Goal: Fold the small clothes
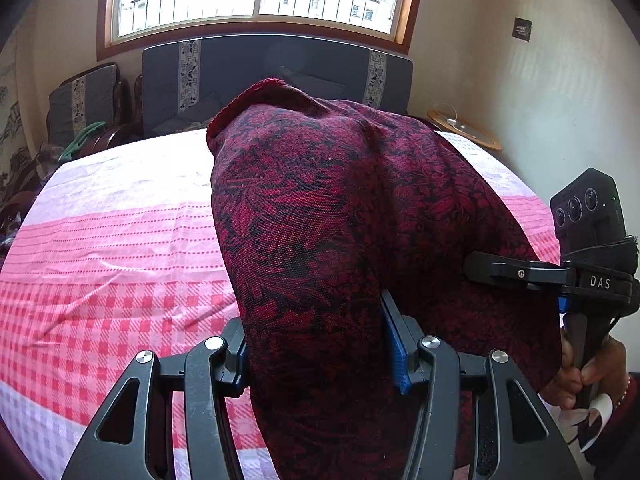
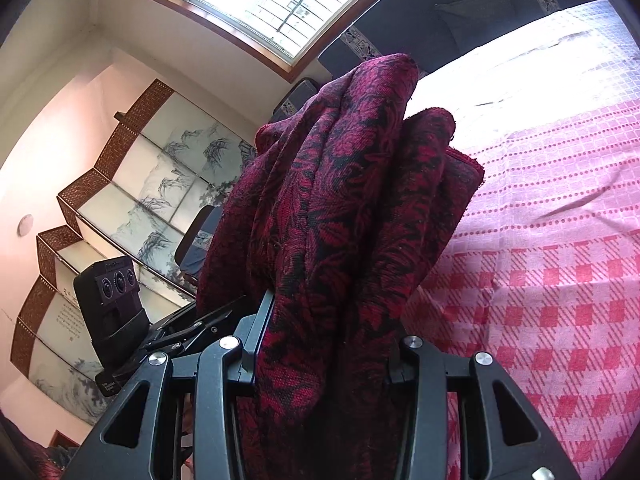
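Blue-padded fingers (image 1: pixel 394 344) of the left gripper (image 1: pixel 316 344) clamp partway closed on a thick bunch of the dark red patterned garment (image 1: pixel 344 208), which rises between them and drapes forward. Over on the right gripper (image 2: pixel 324 344), same story: jaws pinched on bunched folds of that garment, held up off the pink checked bedspread (image 1: pixel 112 248). Garment's hemmed edge (image 2: pixel 464 160) hangs free above the bedspread, which lies bare to the left of the garment, right out to its far edge.
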### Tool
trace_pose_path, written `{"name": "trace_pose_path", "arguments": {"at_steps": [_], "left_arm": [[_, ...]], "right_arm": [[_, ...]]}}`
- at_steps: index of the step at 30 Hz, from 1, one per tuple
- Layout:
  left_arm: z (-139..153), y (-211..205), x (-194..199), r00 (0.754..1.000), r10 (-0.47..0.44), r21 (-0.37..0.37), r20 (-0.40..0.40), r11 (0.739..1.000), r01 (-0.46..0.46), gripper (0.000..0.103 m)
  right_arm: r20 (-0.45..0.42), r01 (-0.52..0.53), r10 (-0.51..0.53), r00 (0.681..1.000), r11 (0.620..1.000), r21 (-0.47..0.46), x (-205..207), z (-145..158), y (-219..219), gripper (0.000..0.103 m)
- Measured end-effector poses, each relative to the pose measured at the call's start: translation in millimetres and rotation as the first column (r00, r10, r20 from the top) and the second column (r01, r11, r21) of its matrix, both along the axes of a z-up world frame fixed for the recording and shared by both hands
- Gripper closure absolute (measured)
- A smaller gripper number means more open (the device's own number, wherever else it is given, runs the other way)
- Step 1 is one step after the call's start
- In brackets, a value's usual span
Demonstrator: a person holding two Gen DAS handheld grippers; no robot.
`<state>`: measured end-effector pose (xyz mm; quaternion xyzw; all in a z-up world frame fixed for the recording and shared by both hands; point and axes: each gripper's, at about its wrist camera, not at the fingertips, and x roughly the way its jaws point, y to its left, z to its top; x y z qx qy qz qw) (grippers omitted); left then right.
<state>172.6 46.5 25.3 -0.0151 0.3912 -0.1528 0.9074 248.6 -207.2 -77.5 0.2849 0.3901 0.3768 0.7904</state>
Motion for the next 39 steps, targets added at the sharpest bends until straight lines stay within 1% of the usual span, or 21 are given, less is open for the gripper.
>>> {"name": "trace_pose_path", "arguments": {"at_steps": [6,12,20,26,34,39], "left_arm": [[-3,6,-21,1.0,0.005,0.007,0.014,1.0,-0.005,0.05],[-11,7,-39,1.0,0.006,0.028,0.017,1.0,-0.007,0.05],[-20,11,-56,1.0,0.009,0.039,0.019,0.999,-0.01,0.05],[-20,11,-57,1.0,0.009,0.04,0.02,0.999,-0.01,0.05],[-28,19,-61,1.0,0.009,0.035,0.012,0.999,-0.01,0.05],[-25,19,-61,1.0,0.011,0.033,0.016,0.999,-0.011,0.05]], "right_arm": [[0.008,-0.005,0.005,1.0,1.0,-0.002,-8,0,7,0.065],[0.001,-0.007,0.007,1.0,1.0,-0.002,-5,-3,12,0.065],[0.003,-0.014,0.014,1.0,1.0,-0.019,1,3,21,0.065],[0.002,-0.015,0.015,1.0,1.0,-0.022,5,3,21,0.065],[-0.003,-0.017,0.017,1.0,1.0,-0.026,5,0,19,0.065],[0.0,-0.019,0.019,1.0,0.999,-0.029,5,3,19,0.065]]}}
